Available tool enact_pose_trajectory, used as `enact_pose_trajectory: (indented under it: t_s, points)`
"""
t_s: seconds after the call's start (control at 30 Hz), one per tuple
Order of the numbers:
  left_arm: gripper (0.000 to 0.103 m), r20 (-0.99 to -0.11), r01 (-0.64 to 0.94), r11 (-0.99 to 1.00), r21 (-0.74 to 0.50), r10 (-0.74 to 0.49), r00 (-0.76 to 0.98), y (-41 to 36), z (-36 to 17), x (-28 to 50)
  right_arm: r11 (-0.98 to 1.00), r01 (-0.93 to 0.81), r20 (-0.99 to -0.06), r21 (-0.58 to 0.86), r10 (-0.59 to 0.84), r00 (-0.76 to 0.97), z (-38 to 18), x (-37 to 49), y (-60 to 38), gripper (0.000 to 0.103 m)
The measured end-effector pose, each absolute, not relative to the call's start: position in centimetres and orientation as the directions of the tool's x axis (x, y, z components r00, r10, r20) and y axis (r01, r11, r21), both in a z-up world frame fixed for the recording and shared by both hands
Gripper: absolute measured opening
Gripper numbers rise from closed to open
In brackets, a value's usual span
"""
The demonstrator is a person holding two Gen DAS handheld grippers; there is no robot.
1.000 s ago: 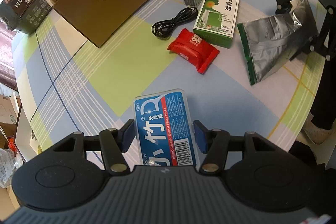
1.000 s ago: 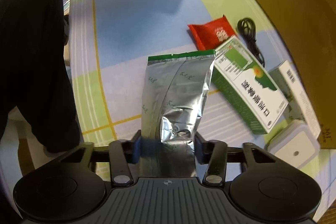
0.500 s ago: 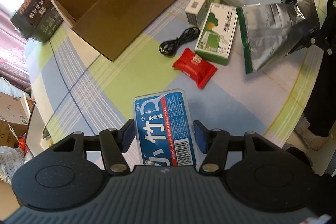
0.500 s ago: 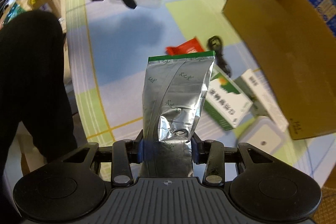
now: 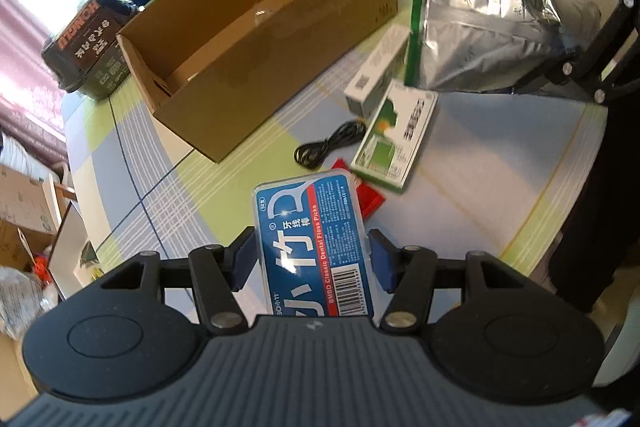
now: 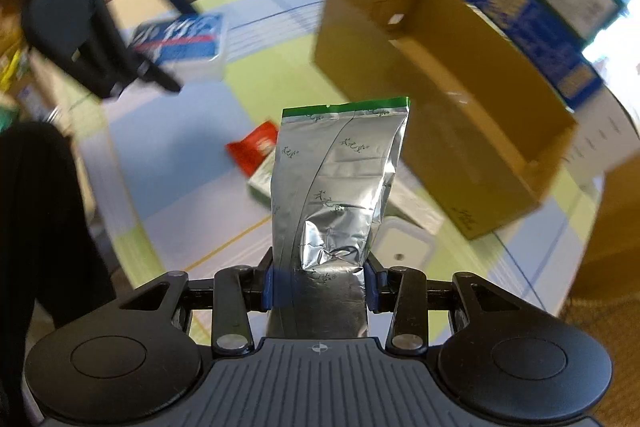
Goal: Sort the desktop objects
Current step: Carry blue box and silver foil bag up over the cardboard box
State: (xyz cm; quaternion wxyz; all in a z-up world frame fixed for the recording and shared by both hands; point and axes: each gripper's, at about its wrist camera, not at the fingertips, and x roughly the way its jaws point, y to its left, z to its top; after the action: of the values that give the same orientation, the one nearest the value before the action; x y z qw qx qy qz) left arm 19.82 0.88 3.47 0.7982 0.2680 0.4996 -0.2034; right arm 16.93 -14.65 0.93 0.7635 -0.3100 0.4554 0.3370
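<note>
Both loads are rising off the table; my left gripper (image 5: 311, 259) is clamping the floss (image 5: 310, 227), my right gripper (image 6: 320, 285) the pouch (image 6: 336, 187). I'm steering level toward the box (image 5: 256, 39) at eleven o'clock.

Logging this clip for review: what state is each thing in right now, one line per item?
Left gripper: shut on floss pick box, held off the table.
Right gripper: shut on foil pouch, lifted, sealed.
Cardboard box: open, looks empty.
Black cable: coiled on the table.
Green carton: lying flat.
</note>
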Motion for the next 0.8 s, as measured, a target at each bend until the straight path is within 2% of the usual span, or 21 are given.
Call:
enact_pose_trajectory:
  t_s: [0.37, 0.8]
  points:
    - [0.054, -0.889, 0.477, 0.863, 0.164, -0.080, 0.450, -1.4, 6.4, 21.3, 0.742, -0.656, -0.860, -0.136, 0.240, 0.450, 5.2, 18.4, -16.1, 0.038]
    - [0.054, -0.869, 0.378, 0.917, 0.128, -0.080, 0.489, -2.8, 9.0, 23.9, 0.824, -0.564, -0.815, -0.056, 0.289, 0.502, 8.5, 21.0, -17.8, 0.038]
